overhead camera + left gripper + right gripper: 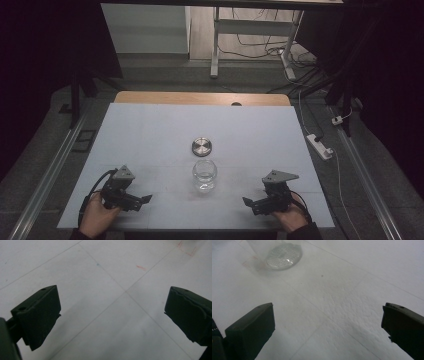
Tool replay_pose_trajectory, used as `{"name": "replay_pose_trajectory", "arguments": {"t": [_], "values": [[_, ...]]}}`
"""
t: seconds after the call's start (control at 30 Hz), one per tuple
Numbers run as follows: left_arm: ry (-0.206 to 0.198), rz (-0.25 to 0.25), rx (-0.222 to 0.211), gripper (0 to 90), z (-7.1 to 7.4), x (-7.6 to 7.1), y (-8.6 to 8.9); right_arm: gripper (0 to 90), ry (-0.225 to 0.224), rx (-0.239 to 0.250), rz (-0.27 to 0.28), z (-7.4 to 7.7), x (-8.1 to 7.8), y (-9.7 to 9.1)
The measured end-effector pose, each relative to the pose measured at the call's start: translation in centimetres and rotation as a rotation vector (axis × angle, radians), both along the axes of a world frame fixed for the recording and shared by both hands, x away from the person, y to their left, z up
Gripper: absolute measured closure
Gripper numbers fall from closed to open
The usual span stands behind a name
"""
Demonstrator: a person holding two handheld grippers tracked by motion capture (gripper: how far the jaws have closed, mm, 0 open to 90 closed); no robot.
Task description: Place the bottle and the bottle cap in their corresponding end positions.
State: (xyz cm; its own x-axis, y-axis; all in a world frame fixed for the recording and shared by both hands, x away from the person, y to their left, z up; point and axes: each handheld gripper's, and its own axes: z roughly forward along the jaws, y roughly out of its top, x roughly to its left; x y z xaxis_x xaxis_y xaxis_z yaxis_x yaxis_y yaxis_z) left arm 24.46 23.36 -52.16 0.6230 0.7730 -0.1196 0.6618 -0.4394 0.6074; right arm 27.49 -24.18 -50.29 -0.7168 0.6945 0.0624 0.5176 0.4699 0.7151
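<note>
Glass jar [204,175] sits upright mid-table w/ its metal lid [201,146] lying just behind it, apart. Left gripper [146,199] & right gripper [247,201] rest low on either side, both w/ jaws spread wide, holding nothing.

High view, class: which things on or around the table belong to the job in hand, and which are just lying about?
Belonging to the job:
glass jar, open, at the table's middle
metal lid, lying just behind the jar
left gripper, jaws open
right gripper, jaws open

Just lying about:
power strip on the floor
cables under the far desk
</note>
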Motion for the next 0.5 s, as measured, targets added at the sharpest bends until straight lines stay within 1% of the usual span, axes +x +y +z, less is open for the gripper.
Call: {"name": "replay_pose_trajectory", "arguments": {"t": [0.07, 0.23, 0.5], "values": [[-0.002, 0.013, -0.003, 1.4, 0.0, -0.4, 0.4, 0.0, 0.005, 0.003, -0.017, 0.0, -0.2, -0.4], [-0.004, 0.048, -0.019, 1.4, 0.0, -1.5, 1.2, 0.0, 0.002, 0.009, -0.053, 0.1, -0.6, -1.5], [0.000, 0.074, -0.028, 1.4, -0.2, -3.1, 2.3, 0.0, 0.003, -0.015, -0.089, 0.0, -1.3, -2.7]]}}
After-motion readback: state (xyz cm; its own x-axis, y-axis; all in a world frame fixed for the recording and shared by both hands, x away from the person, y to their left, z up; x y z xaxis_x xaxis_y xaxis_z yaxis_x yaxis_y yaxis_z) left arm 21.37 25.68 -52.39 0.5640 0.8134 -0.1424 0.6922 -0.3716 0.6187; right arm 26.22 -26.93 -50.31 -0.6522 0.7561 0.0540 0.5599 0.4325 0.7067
